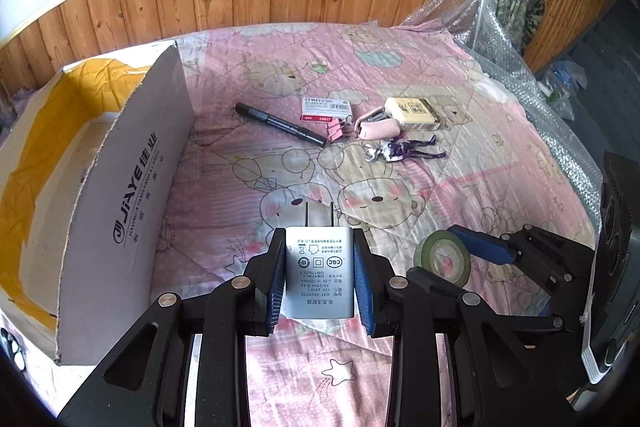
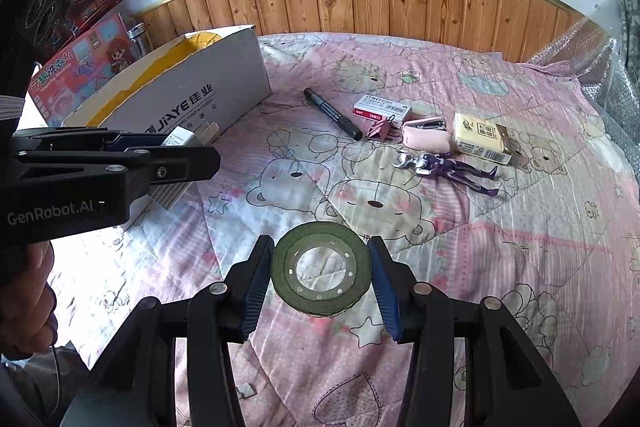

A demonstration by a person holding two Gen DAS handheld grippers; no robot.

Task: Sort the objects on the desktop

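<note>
The left hand-held gripper (image 1: 319, 277) is clenched on a white charger plug (image 1: 319, 273), its blue pads pressed against the two broad sides and the prongs pointing forward, away from the hand. The right hand-held gripper (image 2: 321, 277) grasps a green tape roll (image 2: 320, 269) across its outer rim, with the roll's open core facing the camera. Both items are carried clear of the pink quilt (image 1: 420, 67).

Reference landmark: the white cardboard box (image 1: 132, 195) with the yellow lining.

- In the left wrist view the box stands just beside the plug, on its left, with the open top reachable over the near wall.
- In the right wrist view the box lies well to the left of the tape roll, beyond the left gripper.
- The left hand is therefore judged nearer to the box, so the plug is the likelier first deposit.

The box's long axis runs away from the hands. The marker (image 1: 280, 125), stapler (image 1: 378, 129) and figurine (image 1: 400, 151) remain right of the box.
</note>
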